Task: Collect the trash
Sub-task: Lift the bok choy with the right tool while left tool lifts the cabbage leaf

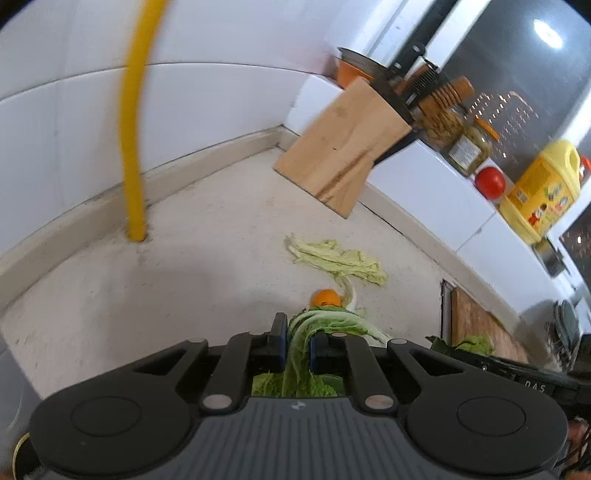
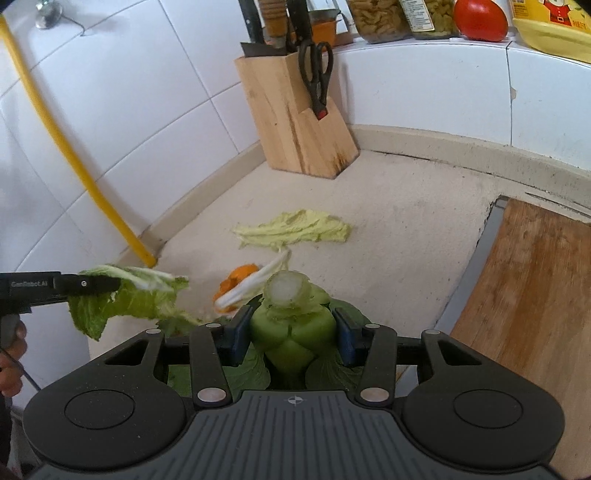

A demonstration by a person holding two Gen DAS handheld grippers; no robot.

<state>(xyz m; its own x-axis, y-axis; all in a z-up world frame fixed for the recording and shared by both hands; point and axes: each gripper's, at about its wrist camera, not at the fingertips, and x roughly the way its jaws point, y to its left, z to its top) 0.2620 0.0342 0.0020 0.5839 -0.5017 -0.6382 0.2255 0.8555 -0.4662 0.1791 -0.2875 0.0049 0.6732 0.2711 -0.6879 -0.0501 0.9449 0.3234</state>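
My left gripper (image 1: 297, 332) is shut on a green cabbage leaf (image 1: 325, 321), held above the counter; it also shows in the right wrist view (image 2: 110, 284) at the left with the leaf (image 2: 129, 299) hanging from it. My right gripper (image 2: 290, 321) is shut on a green vegetable stump (image 2: 290, 314) with its cut end up. A pale yellow-green leaf (image 2: 295, 229) lies on the counter; it also shows in the left wrist view (image 1: 336, 258). An orange peel (image 2: 236, 280) and a white stalk piece (image 2: 255, 280) lie just ahead; the peel also shows in the left wrist view (image 1: 325, 298).
A wooden knife block (image 2: 299, 118) with scissors stands in the corner. A yellow pipe (image 2: 74, 155) rises from the counter by the tiled wall. A wooden cutting board (image 2: 535, 295) lies at right. Jars, a tomato (image 2: 480, 18) and a yellow oil bottle (image 1: 543, 188) sit on the ledge.
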